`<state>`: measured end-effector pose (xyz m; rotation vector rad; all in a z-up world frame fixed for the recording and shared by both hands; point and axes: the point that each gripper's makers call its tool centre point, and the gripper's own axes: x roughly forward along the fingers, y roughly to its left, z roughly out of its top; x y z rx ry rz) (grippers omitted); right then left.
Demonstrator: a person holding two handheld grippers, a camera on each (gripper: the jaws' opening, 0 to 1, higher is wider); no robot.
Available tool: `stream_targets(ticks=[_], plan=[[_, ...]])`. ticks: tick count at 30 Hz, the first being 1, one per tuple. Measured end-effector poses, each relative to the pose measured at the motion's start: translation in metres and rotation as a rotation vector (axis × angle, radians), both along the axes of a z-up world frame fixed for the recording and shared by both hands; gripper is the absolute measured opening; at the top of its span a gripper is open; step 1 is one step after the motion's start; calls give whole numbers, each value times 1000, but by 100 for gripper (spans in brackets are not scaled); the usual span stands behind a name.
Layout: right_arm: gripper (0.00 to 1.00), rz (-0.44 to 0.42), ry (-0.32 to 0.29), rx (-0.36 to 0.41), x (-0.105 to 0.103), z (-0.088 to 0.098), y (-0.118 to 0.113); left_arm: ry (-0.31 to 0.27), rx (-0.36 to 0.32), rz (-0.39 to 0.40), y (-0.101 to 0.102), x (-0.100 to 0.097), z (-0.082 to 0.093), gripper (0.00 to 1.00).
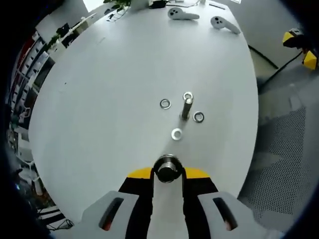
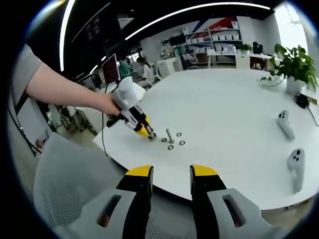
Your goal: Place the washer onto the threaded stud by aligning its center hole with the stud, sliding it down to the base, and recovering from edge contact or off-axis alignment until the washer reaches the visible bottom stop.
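Observation:
A short threaded stud [image 1: 186, 108] stands upright on the white table [image 1: 109, 99], with several loose washers around it, the nearest one [image 1: 176, 134] lying toward me. My left gripper [image 1: 168, 172] is shut on a thick round metal piece [image 1: 168, 168] with a dark centre, held above the table short of the stud. In the right gripper view the left gripper [image 2: 149, 133] is held by a person's hand just left of the stud [image 2: 170, 135] and washers [image 2: 170, 147]. My right gripper [image 2: 171, 174] stands open and holds nothing, off the table's near edge.
Two white hand controllers [image 1: 183, 14] [image 1: 224, 23] lie at the table's far end, seen at the right as controllers [image 2: 284, 123] [image 2: 296, 167]. A potted plant [image 2: 294, 62] stands on the table. A grey mesh chair [image 2: 65, 184] is beside the table edge. A bare arm [image 2: 65, 87] reaches in.

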<state>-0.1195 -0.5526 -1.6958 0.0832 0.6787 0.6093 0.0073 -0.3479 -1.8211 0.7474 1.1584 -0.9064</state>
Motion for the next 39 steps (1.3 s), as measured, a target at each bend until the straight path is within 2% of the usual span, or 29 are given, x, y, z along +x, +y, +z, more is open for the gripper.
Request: stream_targets(ticks=[11, 19, 22, 24, 34, 39], plan=[[32, 7, 3, -5, 0, -1, 1, -2, 6, 8, 1, 1, -16, 20], [32, 13, 4, -4, -1, -1, 1, -11, -23, 29, 2, 1, -15, 21], [32, 15, 5, -5, -1, -1, 2, 7, -38, 63, 4, -1, -17, 23], [32, 16, 6, -5, -1, -1, 2, -3, -53, 86, 5, 1, -18, 28], [31, 41, 14, -13, -3, -3, 5, -75, -107, 184, 17, 2, -1, 31], [31, 49, 17, -14, -5, -4, 6, -125, -172, 262, 24, -5, 13, 31]])
